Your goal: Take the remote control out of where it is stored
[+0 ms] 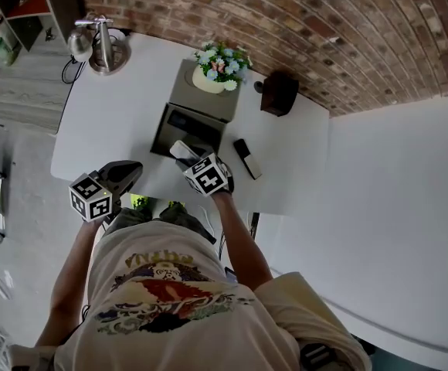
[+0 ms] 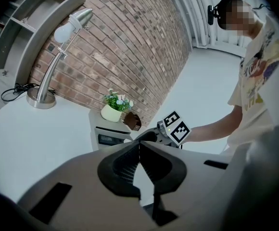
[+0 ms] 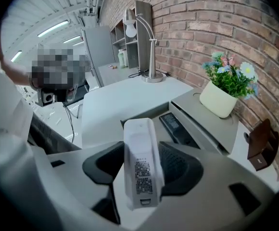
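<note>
Remote control, white with its barcode label facing the camera, stands clamped between the jaws of the right hand-held gripper. It is lifted clear, just in front of the open drawer of a grey drawer unit on the white counter. The extraction looks largely done: the remote is out of its storage place. What seems to remain is to carry it off or set it down on the counter. The left hand-held gripper hangs to the left of the unit, jaws pressed together on nothing. The right gripper view reveals a black remote lying in the drawer, which the head view renders only as a dark patch. The head view alone shows a second black remote on the counter just right of the unit. A flower pot sits on top of the unit.
</note>
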{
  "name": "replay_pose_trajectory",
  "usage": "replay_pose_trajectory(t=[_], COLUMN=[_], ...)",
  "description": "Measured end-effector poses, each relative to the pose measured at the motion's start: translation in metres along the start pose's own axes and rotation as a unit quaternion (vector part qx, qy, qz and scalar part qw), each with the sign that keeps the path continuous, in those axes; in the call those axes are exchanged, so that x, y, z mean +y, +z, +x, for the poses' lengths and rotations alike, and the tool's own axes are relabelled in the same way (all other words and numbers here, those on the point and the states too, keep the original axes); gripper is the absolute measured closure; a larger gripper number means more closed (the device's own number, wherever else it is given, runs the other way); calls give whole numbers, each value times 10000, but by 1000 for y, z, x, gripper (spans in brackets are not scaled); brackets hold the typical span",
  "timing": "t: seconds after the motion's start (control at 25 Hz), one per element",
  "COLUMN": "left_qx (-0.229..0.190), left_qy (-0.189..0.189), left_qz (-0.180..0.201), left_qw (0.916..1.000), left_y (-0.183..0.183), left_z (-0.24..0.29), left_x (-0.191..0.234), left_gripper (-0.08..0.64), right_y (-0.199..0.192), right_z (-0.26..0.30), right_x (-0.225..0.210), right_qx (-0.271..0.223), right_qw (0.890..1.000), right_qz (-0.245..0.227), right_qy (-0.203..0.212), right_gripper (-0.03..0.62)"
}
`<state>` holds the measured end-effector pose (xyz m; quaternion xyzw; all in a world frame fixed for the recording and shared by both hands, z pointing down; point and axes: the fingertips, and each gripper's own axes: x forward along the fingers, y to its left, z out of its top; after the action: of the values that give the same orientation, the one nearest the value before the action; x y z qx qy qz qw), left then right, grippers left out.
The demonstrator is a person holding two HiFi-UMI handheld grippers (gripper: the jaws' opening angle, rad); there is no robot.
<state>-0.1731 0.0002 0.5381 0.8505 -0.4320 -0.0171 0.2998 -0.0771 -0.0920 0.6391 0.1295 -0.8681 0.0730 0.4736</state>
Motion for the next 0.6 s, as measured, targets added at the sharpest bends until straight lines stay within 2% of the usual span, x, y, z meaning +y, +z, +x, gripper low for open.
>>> replay_pose_trajectory(t=[0.24, 0.4, 0.6], left_qx=[190, 272, 380], left_qy=[-93, -120, -125], left_qz=[164, 250, 283], left_qw=[9996, 9992, 9988], left_y=[-1, -3, -10], left_z=[7, 10, 18], left_x=[2, 1, -2], left_gripper=[554, 554, 554], right_y=[5, 7, -10], right_z=[-21, -32, -48], right_x=[6, 0, -4], right_qx=[-104, -345, -205], right_qw=[9998, 9989, 9987], right_qz=[165, 227, 407], right_qy=[-96, -213, -247], right_gripper=[357, 357, 357])
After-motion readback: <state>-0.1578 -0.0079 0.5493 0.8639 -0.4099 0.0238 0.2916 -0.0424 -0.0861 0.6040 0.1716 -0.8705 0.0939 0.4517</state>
